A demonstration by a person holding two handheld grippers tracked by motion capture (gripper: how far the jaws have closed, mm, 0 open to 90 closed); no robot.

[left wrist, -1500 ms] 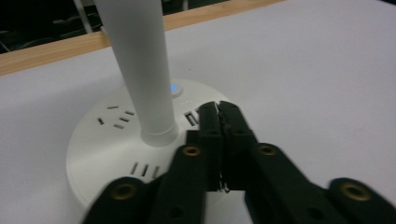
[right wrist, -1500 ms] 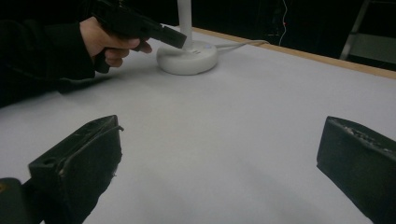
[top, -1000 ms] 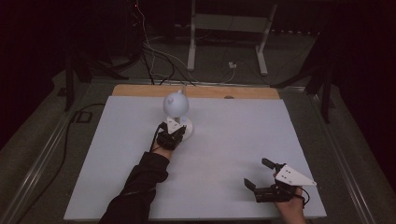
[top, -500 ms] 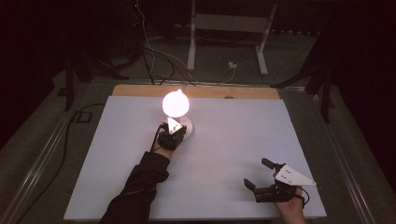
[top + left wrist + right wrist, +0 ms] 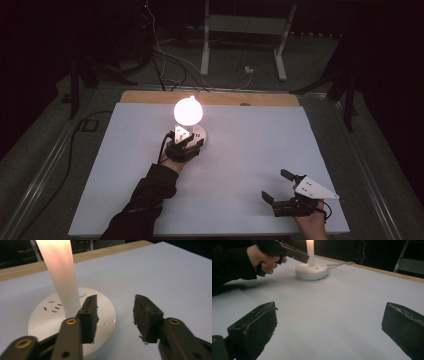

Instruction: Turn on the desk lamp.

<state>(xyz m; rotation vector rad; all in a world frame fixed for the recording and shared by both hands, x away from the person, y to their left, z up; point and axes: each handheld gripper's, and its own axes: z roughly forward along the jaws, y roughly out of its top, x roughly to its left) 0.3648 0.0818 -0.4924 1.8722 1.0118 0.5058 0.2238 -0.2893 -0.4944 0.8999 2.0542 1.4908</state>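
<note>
Lamp [image 5: 188, 112], lit and glowing, stands a little left of the centre of the high view on the white table [image 5: 260, 150], its round white base [image 5: 50, 315] flat on the surface with a slim stem rising to the globe. It is probably light, with hard, smooth plastic that could slip, and the globe looks the most fragile part; the low base rim or the lower stem would be the safer hold. Left gripper [image 5: 115, 315] hovers just over the near edge of the base; its jaws have just been opening and stand apart with nothing between them. Right gripper [image 5: 278, 187], at the lower right, is spread wide and empty, well apart from the lamp.
</note>
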